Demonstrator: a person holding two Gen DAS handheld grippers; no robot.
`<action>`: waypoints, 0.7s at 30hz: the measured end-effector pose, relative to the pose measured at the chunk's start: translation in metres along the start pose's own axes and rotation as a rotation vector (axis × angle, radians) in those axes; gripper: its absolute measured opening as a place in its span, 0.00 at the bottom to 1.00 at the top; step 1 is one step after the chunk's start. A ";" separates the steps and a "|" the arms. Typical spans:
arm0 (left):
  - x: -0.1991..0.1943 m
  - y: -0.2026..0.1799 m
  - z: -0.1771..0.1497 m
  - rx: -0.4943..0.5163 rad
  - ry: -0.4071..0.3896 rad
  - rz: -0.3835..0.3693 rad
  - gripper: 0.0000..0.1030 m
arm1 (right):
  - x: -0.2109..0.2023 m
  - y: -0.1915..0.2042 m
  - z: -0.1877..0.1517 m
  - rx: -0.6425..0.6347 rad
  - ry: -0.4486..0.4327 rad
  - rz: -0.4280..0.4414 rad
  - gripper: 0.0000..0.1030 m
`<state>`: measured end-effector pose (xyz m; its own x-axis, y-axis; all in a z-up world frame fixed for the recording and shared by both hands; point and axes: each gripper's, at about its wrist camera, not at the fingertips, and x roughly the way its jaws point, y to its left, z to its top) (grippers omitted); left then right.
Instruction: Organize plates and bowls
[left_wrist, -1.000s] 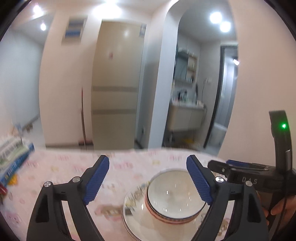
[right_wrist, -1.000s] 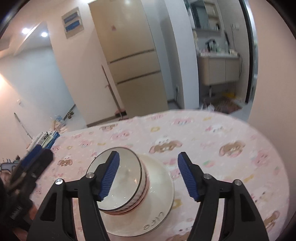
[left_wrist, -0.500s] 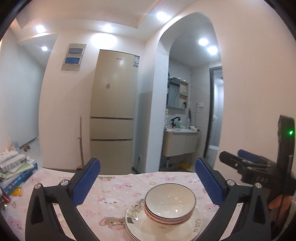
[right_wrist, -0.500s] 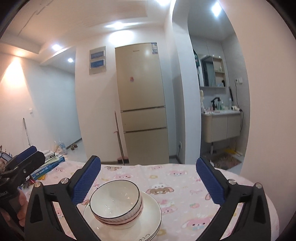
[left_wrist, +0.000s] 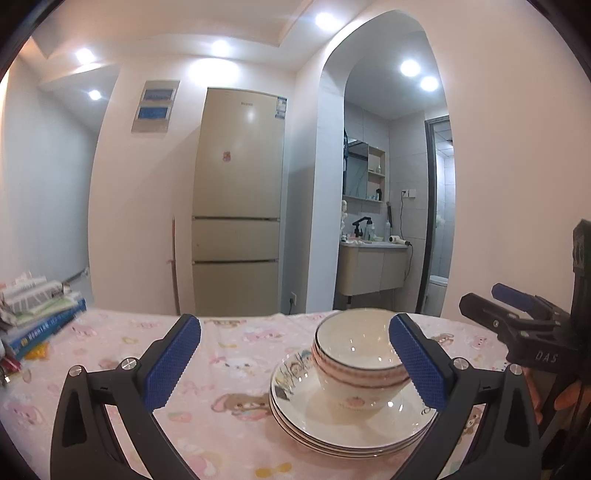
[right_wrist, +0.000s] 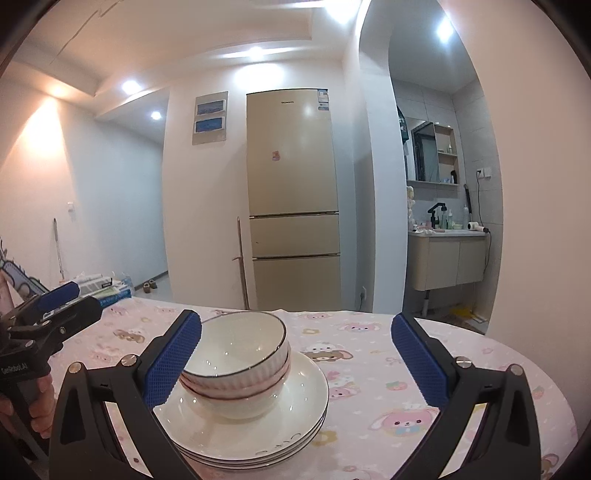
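Stacked bowls (left_wrist: 356, 354): white, with a dark rim line and pink bands on the outer wall, nested one inside another; the exact count cannot be told. They stand upright on the plates, toward the near side of the table.

Stacked plates (left_wrist: 306, 410): white, shallow, several edges showing one on top of another, with a small printed motif on the rim. They lie flat on the tablecloth, bearing the bowls.

Table (right_wrist: 369, 369): covered with a pink cloth printed with cartoon animals; its far edge curves.

Left gripper (left_wrist: 295, 354): black frame with blue ribbed pads, jaws spread wide and empty. In its own view the right pad overlaps the bowls' rim; whether it touches cannot be told. The stack sits to its right.

Right gripper (right_wrist: 297, 350): same make, jaws spread wide, gripping nothing. Its left pad stands in front of the bowls' left wall; the stack sits to its left.

Hand (right_wrist: 38, 402): fingers wrapped round the left gripper's handle, at the left edge of the right wrist view.

Books (left_wrist: 40, 314): a pile at the table's far left.

Refrigerator (right_wrist: 293, 199): beige, three doors, against the far wall.

Washbasin cabinet (right_wrist: 447, 258): through the arch on the far right.
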<state>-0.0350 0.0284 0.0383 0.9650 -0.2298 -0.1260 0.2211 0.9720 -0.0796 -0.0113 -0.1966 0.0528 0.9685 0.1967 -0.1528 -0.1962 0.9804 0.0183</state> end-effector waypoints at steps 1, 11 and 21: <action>0.003 0.001 -0.002 -0.004 0.004 0.002 1.00 | 0.001 0.001 -0.003 -0.004 -0.001 -0.001 1.00; 0.016 0.005 -0.027 -0.017 0.073 0.006 1.00 | 0.009 -0.006 -0.028 0.009 0.036 0.004 1.00; 0.031 -0.006 -0.031 0.044 0.148 0.097 1.00 | 0.024 -0.003 -0.037 -0.023 0.146 -0.014 1.00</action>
<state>-0.0111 0.0138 0.0040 0.9516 -0.1365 -0.2755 0.1372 0.9904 -0.0170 0.0068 -0.1950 0.0122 0.9390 0.1773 -0.2948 -0.1878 0.9822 -0.0073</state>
